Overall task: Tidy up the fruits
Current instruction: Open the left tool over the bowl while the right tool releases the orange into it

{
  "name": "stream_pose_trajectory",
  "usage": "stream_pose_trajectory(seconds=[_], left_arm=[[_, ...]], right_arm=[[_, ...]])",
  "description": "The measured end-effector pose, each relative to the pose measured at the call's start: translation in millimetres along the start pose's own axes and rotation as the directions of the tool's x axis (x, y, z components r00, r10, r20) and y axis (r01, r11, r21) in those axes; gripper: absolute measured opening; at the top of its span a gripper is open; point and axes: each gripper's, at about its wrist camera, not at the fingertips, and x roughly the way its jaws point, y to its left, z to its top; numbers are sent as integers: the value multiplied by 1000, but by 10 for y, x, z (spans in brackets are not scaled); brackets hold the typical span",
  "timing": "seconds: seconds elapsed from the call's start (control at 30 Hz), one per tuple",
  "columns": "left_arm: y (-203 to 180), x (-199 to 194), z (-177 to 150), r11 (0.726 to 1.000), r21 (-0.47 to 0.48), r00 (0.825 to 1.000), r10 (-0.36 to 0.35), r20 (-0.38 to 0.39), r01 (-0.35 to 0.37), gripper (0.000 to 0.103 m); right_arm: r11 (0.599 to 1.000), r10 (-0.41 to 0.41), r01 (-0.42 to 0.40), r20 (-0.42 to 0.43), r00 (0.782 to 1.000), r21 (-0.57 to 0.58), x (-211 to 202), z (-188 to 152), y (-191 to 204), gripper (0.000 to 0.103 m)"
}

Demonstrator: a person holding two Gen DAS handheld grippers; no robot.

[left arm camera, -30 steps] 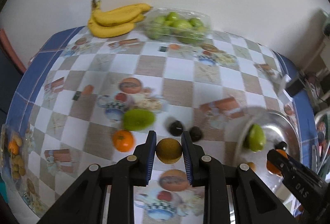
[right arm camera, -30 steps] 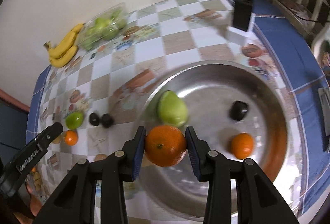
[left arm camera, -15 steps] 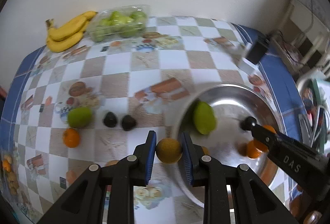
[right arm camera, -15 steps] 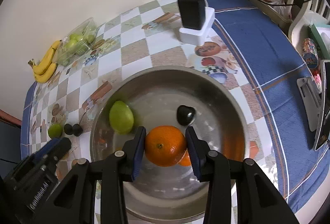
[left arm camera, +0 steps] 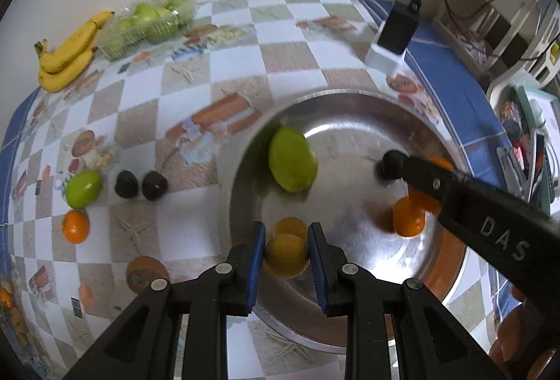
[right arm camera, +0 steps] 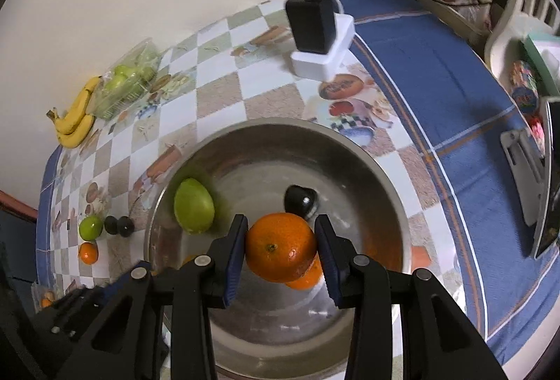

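Left gripper: the left gripper (left arm camera: 286, 254) is clamping a small yellow-brown fruit (left arm camera: 286, 255) between its blue pads, closed as far as the fruit allows, and is holding it over the bowl's 7 o'clock edge, likely so that a release drops it inside.
Right gripper: the right gripper (right arm camera: 281, 247) is pinching an orange (right arm camera: 280, 247) snugly from both sides, jaws part open around it, and is hanging over the bowl's middle, probably for the same drop.
Bowl: the steel bowl (right arm camera: 385, 177) is serving as the collecting place; a green fruit (right arm camera: 193, 210) is lying at its 9 o'clock side, a dark fruit (right arm camera: 300, 199) near 12 o'clock, and a second orange (left arm camera: 407, 217) is sitting under the right gripper.
Still on the table: a green fruit (left arm camera: 83, 188), two dark fruits (left arm camera: 140, 184) and a small orange (left arm camera: 75, 226) are waiting at the bowl's 9 o'clock, well apart from it.
Far corner: bananas (left arm camera: 68, 56) and a clear box of green fruit (left arm camera: 150, 21) are resting by the wall at 10 o'clock.
Charger: a black charger (right arm camera: 311, 24) is standing on a white block at 12 o'clock, clear of the bowl.
Judgement: both carried fruits are seeming ready for release.
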Motion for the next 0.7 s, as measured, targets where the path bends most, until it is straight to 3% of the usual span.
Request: stream_pose_trajectory(seconds=[0.7], left_arm=[[-19,301,-68,999,-27,994,-49,-101,47,27]], right_arm=[[998,42,-45,-69,997,-48,298,-44,198,41]])
